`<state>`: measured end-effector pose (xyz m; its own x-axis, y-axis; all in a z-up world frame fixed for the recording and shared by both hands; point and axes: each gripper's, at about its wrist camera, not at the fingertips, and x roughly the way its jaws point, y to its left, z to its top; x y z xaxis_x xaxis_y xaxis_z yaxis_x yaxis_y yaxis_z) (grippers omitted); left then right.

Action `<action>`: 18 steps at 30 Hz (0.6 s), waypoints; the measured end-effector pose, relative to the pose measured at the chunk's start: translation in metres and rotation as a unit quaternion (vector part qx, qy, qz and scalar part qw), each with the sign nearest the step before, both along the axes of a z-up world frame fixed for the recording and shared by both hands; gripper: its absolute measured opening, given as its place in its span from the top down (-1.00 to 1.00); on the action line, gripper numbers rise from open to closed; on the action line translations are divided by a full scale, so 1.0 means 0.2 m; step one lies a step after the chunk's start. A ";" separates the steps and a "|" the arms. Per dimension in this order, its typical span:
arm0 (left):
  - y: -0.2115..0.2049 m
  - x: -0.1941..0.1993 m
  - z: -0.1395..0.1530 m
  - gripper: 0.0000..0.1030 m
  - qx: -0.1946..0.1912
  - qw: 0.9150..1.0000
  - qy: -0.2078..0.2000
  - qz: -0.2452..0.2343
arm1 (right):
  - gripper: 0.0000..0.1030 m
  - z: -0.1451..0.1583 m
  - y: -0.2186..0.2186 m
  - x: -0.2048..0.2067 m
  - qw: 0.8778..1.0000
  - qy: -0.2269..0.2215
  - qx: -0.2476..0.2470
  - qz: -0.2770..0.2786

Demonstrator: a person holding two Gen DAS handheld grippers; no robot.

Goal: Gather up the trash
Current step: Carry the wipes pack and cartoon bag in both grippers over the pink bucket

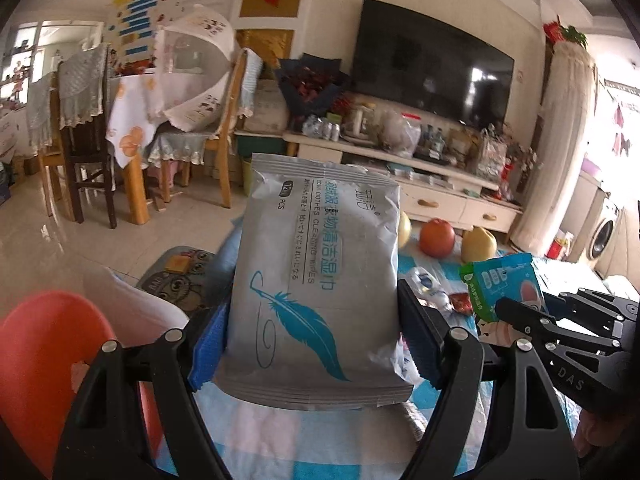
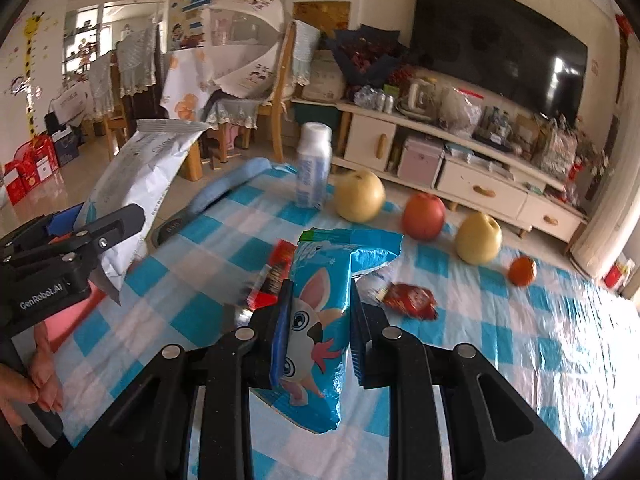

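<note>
One grey wipes pack (image 1: 316, 280) is clamped wide in the left gripper (image 1: 316, 344); one blue snack wrapper (image 2: 320, 320) is pinched by the nearly closed right gripper (image 2: 320, 344); beyond it, three round fruits (image 2: 423, 216) are seen.

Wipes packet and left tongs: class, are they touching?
Touching. The left wrist view shows the left tongs clamping the wipes packet with blue pads pressed on both edges.
</note>
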<state>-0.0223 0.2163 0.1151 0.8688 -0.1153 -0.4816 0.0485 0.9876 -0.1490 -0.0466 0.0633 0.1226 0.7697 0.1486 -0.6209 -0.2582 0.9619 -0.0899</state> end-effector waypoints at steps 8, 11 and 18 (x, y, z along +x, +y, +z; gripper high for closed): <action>0.26 -0.08 0.07 -0.50 -0.021 0.998 -0.020 0.057 | 0.48 0.08 0.33 -0.02 0.999 -0.013 -0.012 0.049; 0.38 -0.10 0.08 -0.50 -0.030 0.995 -0.020 0.088 | 0.48 0.10 0.45 -0.03 0.997 -0.017 -0.015 0.068; 0.70 -0.16 0.10 -0.50 -0.050 0.984 -0.016 0.168 | 0.48 0.14 0.75 -0.07 0.993 -0.023 -0.019 0.116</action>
